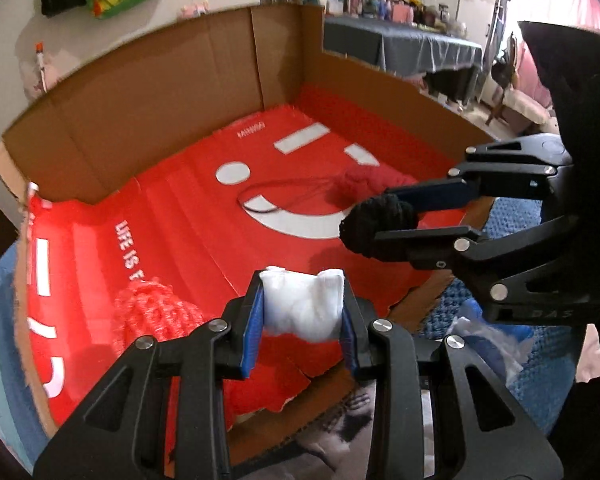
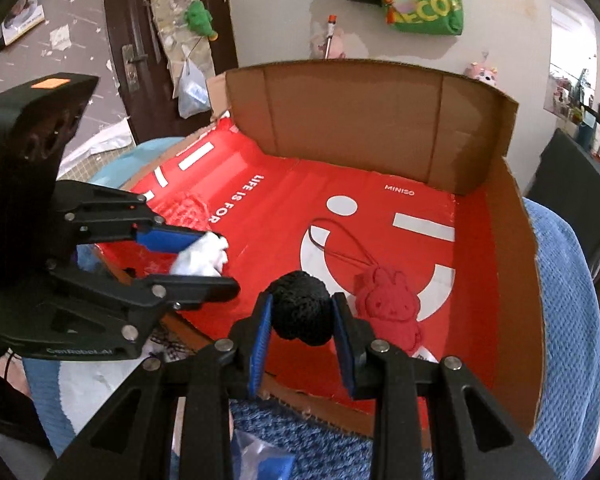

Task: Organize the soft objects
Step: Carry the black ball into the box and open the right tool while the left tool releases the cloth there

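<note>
Left gripper (image 1: 304, 312) squeezing a white puff (image 1: 303, 307). Right gripper (image 2: 302, 314) squeezing a black ball (image 2: 300, 307). Both above the red box (image 2: 480, 152), near a red bunny (image 2: 388, 308).

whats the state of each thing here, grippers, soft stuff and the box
left gripper: shut on white pouch, held over the box's near edge
white pouch: squeezed between the fingers, off the floor
right gripper: shut on black ball
black ball: gripped, held above the box
red bunny: lying loose on the box floor, cord trailing
coral knit ball: resting in the box
box: open, flaps up
</note>
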Tool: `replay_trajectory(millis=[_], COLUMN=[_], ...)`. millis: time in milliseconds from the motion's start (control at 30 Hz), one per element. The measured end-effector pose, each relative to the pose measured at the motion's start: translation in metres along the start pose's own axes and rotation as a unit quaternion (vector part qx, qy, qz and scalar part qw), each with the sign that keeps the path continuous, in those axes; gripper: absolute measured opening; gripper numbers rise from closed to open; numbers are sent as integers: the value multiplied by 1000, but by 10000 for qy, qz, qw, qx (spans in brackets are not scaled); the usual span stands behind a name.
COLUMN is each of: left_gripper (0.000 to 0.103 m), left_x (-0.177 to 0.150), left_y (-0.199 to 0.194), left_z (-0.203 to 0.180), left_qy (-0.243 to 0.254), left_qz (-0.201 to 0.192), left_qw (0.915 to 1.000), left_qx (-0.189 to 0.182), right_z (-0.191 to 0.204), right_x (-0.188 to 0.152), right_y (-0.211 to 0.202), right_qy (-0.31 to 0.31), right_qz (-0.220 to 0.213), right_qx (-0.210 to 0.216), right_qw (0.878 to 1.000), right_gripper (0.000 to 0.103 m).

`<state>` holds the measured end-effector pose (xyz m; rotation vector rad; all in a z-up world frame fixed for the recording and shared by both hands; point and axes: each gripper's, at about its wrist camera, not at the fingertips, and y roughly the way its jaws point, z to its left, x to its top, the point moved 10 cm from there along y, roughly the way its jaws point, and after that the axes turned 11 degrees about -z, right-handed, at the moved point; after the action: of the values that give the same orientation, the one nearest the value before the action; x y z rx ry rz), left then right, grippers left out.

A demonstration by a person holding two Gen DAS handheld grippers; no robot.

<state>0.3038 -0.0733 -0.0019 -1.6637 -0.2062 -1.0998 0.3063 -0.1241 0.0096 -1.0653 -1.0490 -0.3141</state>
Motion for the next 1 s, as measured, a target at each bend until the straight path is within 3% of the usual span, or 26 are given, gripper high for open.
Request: replay_trajectory(millis=[433, 1000], left_gripper=[31, 32], left_x=[-9, -9], left_y=[22, 28], left_z=[1, -1], left_qy=[172, 282], left_qz=[503, 592], left_qw=[9985, 9977], left_qx=[-91, -155], right_z=[1, 4], right_x=[-6, -12], right_y=[21, 28], right_qy=[-230, -324], right_qz=[346, 462], right_qx=[149, 162], right_qw=[9990, 9983], right_gripper=[32, 33])
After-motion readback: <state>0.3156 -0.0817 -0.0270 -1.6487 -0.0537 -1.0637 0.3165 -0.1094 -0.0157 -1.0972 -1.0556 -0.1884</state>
